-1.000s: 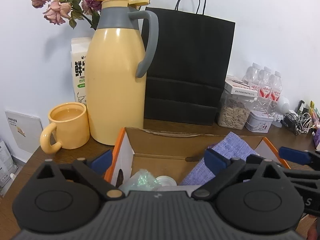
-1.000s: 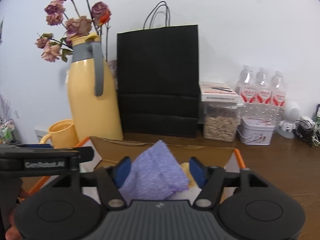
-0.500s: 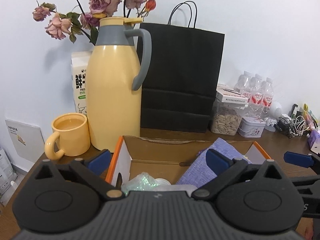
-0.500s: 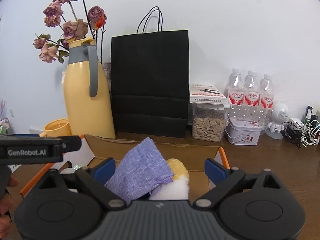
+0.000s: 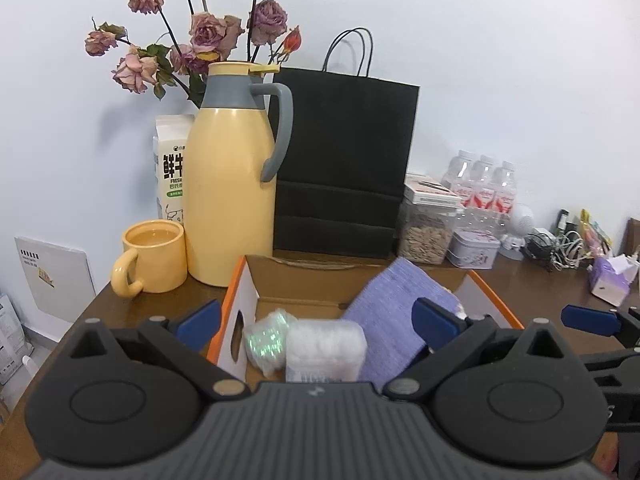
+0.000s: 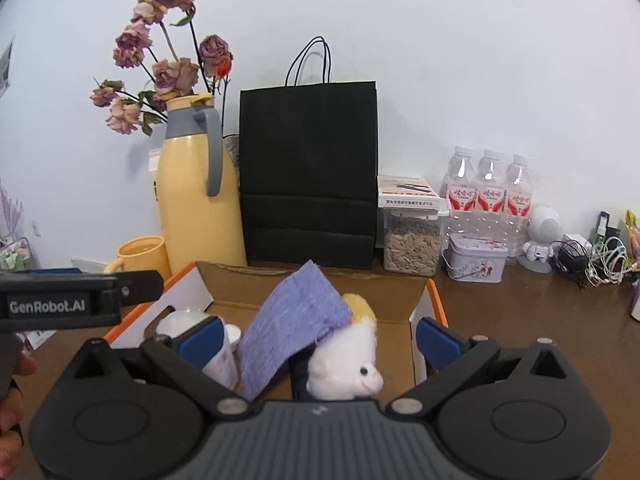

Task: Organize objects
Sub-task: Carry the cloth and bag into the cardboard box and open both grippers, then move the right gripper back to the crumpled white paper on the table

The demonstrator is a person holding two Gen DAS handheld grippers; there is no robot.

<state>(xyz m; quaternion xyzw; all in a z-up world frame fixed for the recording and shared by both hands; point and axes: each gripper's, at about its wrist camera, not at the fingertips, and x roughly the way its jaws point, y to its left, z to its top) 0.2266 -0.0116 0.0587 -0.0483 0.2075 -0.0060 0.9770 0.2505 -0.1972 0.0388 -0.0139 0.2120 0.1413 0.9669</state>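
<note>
An open cardboard box with orange edges stands on the wooden table in front of both grippers. Inside it a purple cloth leans over a white plush toy. A clear plastic packet and a shiny iridescent bundle lie at the box's left. My right gripper is opening; the cloth shows between its jaws, but neither pad touches it. My left gripper is open and holds nothing, just short of the box's near left corner.
Behind the box stand a yellow thermos, a yellow mug, a milk carton, a black paper bag, a seed jar, a tin and water bottles. Cables lie at the far right.
Both grippers have drawn back and slightly up from the box. The right gripper's jaws have spread away from the purple cloth, which now rests in the box over the plush toy.
</note>
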